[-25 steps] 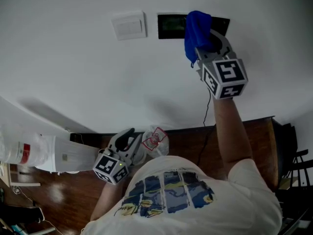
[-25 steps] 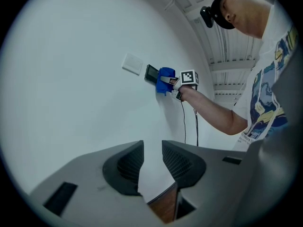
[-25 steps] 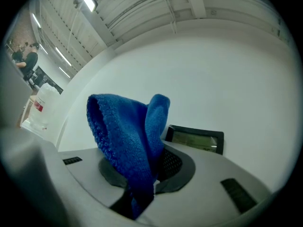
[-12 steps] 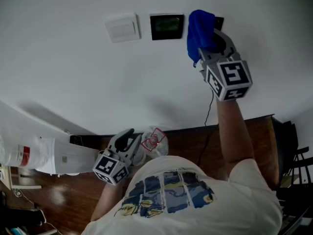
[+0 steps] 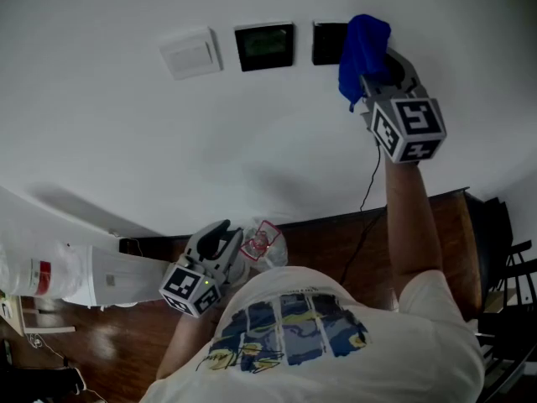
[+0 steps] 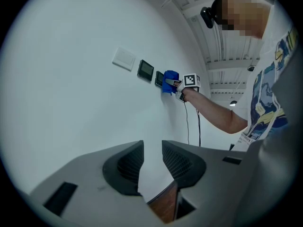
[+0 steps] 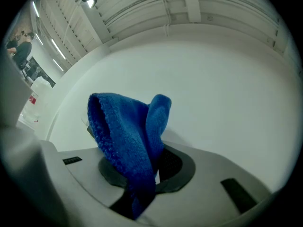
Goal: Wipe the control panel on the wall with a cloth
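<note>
Two dark control panels (image 5: 264, 46) (image 5: 327, 43) are set in the white wall, right of a white switch plate (image 5: 189, 54). My right gripper (image 5: 375, 60) is raised to the wall and shut on a blue cloth (image 5: 363, 44). The cloth presses on the right edge of the right-hand panel and hides part of it. In the right gripper view the cloth (image 7: 128, 136) bulges up out of the jaws. My left gripper (image 5: 220, 235) hangs low by the person's torso, away from the wall. Its jaws (image 6: 152, 164) stand a narrow gap apart with nothing between them.
A black cable (image 5: 367, 187) runs down the wall below my right arm to a dark wooden surface (image 5: 336, 242). A crumpled plastic bag with red print (image 5: 264, 242) and a white container with a red label (image 5: 50, 267) lie at the lower left. Dark furniture (image 5: 503, 250) stands at the right.
My right gripper has slid the cloth to the right along the wall, uncovering most of the right-hand panel. The left gripper has stayed put.
</note>
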A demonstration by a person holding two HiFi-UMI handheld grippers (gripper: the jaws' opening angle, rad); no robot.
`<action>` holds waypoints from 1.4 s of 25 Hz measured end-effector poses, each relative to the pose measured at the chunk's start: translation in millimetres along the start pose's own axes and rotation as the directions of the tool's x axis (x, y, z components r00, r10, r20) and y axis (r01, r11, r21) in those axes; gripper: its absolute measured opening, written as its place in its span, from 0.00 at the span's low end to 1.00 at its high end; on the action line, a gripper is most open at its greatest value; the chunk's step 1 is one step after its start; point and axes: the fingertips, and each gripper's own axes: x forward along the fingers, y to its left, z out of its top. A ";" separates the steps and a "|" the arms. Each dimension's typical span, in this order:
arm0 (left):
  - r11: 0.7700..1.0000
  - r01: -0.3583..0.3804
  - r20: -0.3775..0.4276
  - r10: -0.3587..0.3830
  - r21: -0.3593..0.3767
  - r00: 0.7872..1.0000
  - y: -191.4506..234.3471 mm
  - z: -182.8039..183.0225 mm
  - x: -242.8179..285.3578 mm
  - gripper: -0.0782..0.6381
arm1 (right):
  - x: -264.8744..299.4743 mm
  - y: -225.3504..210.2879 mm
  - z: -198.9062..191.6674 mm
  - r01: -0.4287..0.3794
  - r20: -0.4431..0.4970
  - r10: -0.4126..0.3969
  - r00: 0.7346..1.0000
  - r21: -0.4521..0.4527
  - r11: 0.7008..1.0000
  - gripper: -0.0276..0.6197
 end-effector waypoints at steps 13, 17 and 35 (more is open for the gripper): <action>1.000 0.018 -0.004 -0.018 0.013 1.000 -2.8 4.0 11.7 0.24 | -8.7 -42.2 -27.4 0.054 -0.044 -0.053 0.998 0.026 0.998 0.18; 1.000 0.024 -0.003 -0.024 0.014 1.000 -3.9 6.7 13.0 0.24 | -20.8 -38.5 -27.4 0.051 -0.041 -0.050 0.998 0.031 0.998 0.18; 0.999 0.010 0.050 -0.012 0.039 0.999 -6.8 25.5 14.0 0.24 | -195.1 61.9 -77.3 -0.022 -0.149 0.045 0.988 0.154 0.988 0.18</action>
